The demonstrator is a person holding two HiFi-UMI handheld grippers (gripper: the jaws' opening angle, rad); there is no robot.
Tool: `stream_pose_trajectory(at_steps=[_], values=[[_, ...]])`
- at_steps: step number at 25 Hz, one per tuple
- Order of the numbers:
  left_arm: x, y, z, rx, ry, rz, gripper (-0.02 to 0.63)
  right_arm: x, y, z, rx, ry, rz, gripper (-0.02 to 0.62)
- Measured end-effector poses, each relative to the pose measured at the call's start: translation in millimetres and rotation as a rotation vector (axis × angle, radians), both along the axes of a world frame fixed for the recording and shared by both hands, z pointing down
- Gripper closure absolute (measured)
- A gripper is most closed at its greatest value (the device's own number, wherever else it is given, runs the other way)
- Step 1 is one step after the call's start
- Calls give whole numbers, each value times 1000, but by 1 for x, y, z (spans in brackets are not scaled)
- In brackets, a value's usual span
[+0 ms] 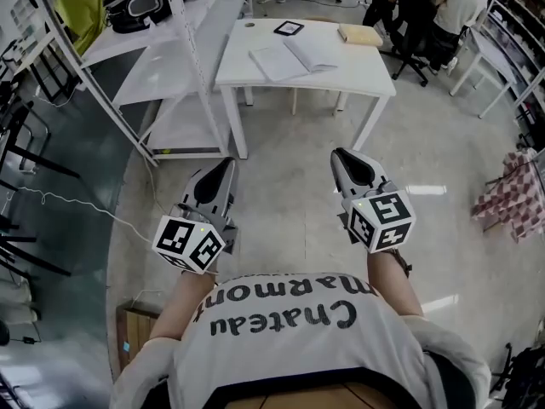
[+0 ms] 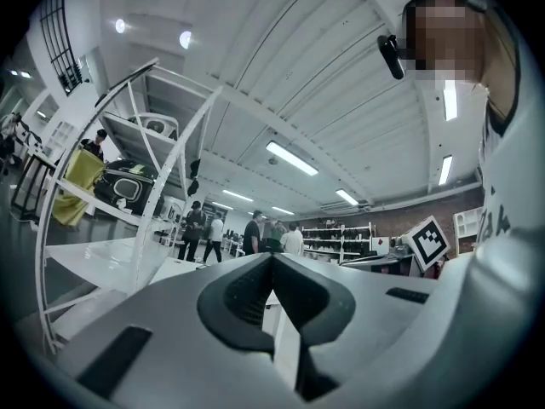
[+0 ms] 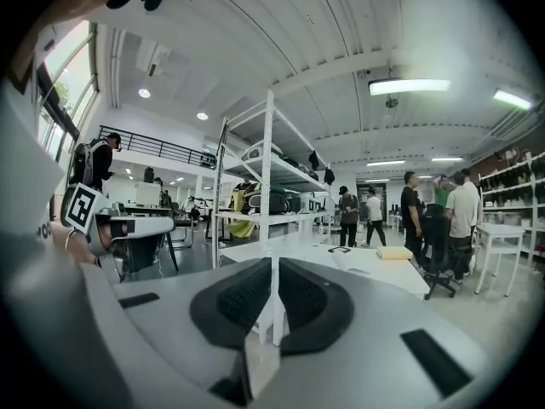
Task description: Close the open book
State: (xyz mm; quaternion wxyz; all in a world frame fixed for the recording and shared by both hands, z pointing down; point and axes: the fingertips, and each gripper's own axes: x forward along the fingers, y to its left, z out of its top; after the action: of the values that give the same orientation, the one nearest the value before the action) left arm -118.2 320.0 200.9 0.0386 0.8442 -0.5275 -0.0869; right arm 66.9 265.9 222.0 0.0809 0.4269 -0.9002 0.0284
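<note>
The open book (image 1: 294, 58) lies flat on the white table (image 1: 255, 79), well ahead of both grippers; from the right gripper view the open book (image 3: 364, 262) shows as pale pages on the tabletop. My left gripper (image 1: 228, 162) and right gripper (image 1: 339, 153) are held side by side above the floor, pointing towards the table and short of its near edge. Seen along their own jaws, the left gripper (image 2: 272, 256) and the right gripper (image 3: 274, 262) each have their tips together, with nothing held.
A black tablet (image 1: 289, 28) and a tan closed book (image 1: 360, 34) also lie on the table. A white shelving rack (image 1: 183, 75) stands to the left with a black case (image 1: 136, 5). People sit by an office chair (image 1: 417, 24) at the back right. A checked cloth (image 1: 511, 194) is at the right.
</note>
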Motion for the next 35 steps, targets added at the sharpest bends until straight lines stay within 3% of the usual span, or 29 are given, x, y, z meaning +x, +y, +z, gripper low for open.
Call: stream_pose_trajectory(at_steps=[14, 35], values=[[9, -48, 26, -54, 16, 12, 581, 16, -45, 21, -38, 44, 26, 551], [32, -213, 20, -30, -6, -153, 581, 30, -250, 14, -6, 43, -121, 551]])
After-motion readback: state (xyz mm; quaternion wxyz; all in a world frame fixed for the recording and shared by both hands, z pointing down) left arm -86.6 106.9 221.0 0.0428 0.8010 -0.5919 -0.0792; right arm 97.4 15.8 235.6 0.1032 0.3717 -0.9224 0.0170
